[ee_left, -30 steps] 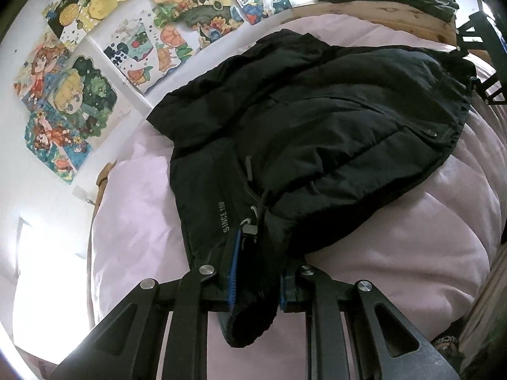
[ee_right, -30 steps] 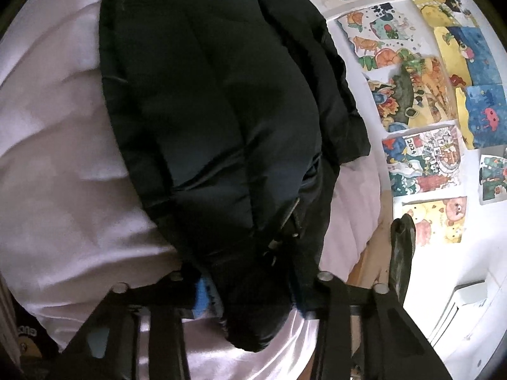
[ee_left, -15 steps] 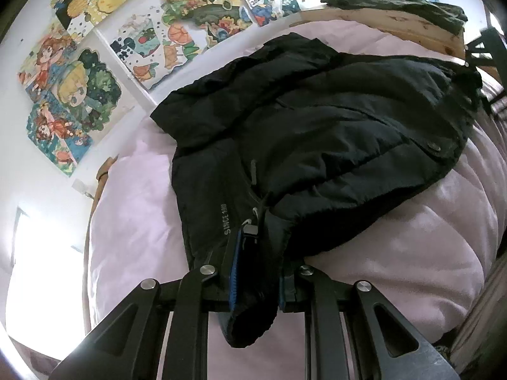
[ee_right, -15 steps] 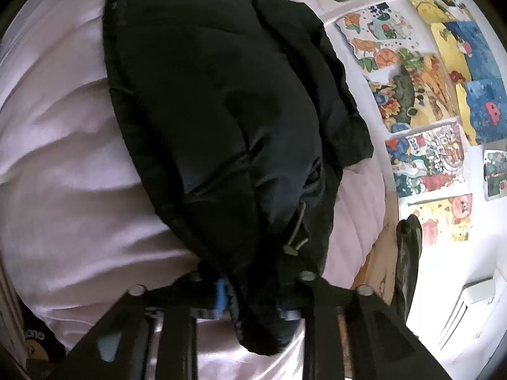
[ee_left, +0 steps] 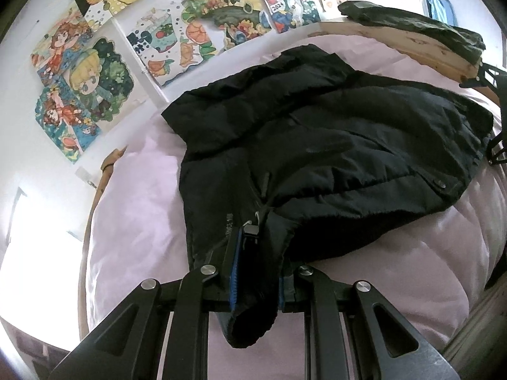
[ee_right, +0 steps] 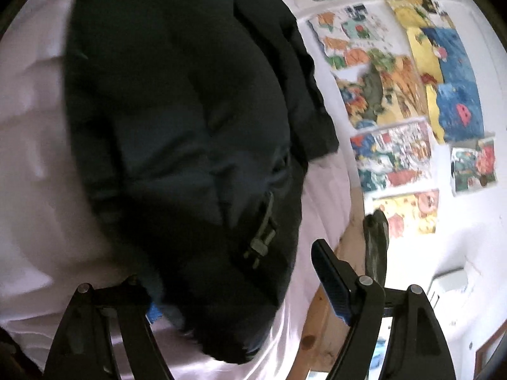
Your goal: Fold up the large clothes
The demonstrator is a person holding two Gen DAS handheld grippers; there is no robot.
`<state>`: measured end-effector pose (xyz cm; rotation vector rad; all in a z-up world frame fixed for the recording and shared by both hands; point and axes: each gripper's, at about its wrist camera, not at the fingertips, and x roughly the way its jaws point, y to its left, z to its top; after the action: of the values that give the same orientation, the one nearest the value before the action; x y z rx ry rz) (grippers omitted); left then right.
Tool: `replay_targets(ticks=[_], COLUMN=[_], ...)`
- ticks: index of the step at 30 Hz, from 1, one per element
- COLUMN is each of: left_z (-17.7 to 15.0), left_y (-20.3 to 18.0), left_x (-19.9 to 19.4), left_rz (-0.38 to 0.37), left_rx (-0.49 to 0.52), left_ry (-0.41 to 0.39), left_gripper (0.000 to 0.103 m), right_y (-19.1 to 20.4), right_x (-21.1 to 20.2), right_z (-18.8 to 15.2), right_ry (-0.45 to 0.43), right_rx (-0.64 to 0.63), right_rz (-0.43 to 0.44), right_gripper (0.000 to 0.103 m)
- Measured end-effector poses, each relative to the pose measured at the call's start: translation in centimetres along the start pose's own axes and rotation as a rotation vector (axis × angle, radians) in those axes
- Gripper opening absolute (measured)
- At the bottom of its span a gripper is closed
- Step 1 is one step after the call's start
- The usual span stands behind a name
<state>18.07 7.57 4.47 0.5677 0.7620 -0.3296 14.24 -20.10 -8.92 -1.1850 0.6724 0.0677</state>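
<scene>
- Left wrist view: the left gripper [ee_left: 255,272] has its two fingers closed tight on a bunched corner of the black jacket [ee_left: 332,145], near the zipper end, with a lump of fabric hanging below the pads. The rest of the jacket lies spread across the pink bedding [ee_left: 136,221], reaching toward the wooden bed frame [ee_left: 412,47] at the far side.
- Left wrist view, risk: the hold is on a thick, puffy wad, not a flat edge. By the look of it, a quick pull could drag the whole jacket over the slippery bedding instead of folding it, or the padding could squeeze out from between the pads.
- Right wrist view: the right gripper [ee_right: 240,285] stands wide apart, its fingers clear of each other and clamping nothing; the jacket's dark bulk lies between and over the left finger. This view is blurred.
- Right wrist view, risk: with this end free, the jacket is likely to slump or unroll. The loose buckle strap [ee_right: 263,237] could snag a finger if the gripper closes again without a clean edge in reach.
</scene>
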Motion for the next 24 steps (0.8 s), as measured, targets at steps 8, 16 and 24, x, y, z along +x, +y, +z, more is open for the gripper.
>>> replay_targets(ticks=[8,16,24], left_z=[-0.1,-0.9,-1.4], left_y=[0.2,0.4,0.4], left_x=[-0.2,-0.9,-2.2], left_rz=[-0.002,-0.022,-0.022], left_rx=[-0.014,-0.040,-0.044], left_ry=[0.001,0.005,0.011], left_gripper=[0.015,0.014,0.012], right_y=[-1.4,-4.0,-6.7], right_x=[-0.5,-1.6,-3.4], right_z=[-0.2,-0.5,0.2], right_ry=[-0.013,-0.070,-0.122], right_rx=[0.063,0.185,0.284], right_rz=[0.040,0.094,0.081], right_gripper=[0.029,0.013,0.011])
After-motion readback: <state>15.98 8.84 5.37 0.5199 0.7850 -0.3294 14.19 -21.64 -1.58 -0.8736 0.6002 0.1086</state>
